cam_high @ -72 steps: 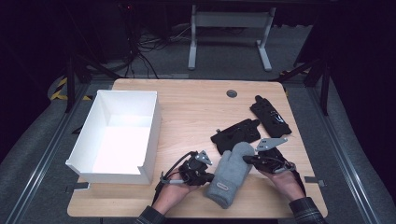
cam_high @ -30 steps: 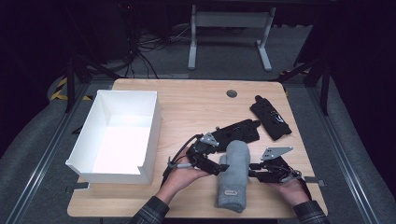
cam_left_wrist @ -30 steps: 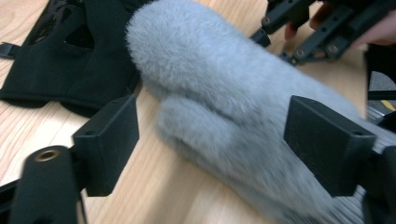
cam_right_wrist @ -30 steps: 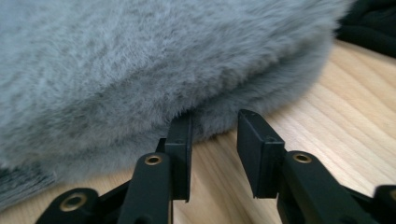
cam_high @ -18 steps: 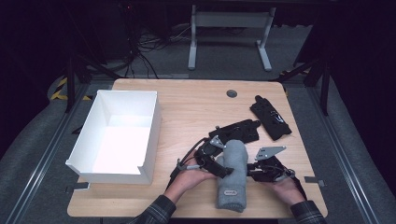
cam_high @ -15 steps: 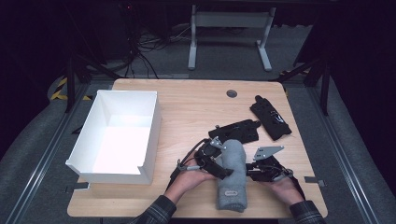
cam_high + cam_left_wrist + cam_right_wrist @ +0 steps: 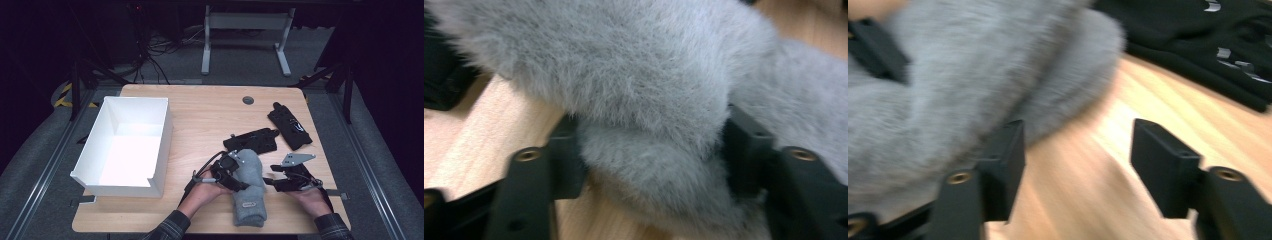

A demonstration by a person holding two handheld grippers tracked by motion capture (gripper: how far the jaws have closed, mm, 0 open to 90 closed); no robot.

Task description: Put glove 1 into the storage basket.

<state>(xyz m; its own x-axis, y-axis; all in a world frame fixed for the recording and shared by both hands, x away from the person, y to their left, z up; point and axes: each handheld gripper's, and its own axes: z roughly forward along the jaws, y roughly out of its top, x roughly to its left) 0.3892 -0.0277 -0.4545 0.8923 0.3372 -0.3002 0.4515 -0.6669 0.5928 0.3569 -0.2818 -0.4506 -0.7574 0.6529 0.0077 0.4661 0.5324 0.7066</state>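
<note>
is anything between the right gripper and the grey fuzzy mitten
Nothing visible: the right gripper sits right beside the grey fuzzy mitten, fingers apart over bare wooden table. The left gripper already pinches a fold of it.

The grey mitten (image 7: pixel 248 187) is thick and fuzzy, with a long soft nap, and lies flat on the wooden table (image 7: pixel 200 110), well to the right of the white box (image 7: pixel 127 145). Its rounded top points away from the person and its cuff lies near the table's near edge, farther from the box's open front corner. A small pale label sits on its lower part. A fold of its fleece bulges up along the side facing the box.
</note>
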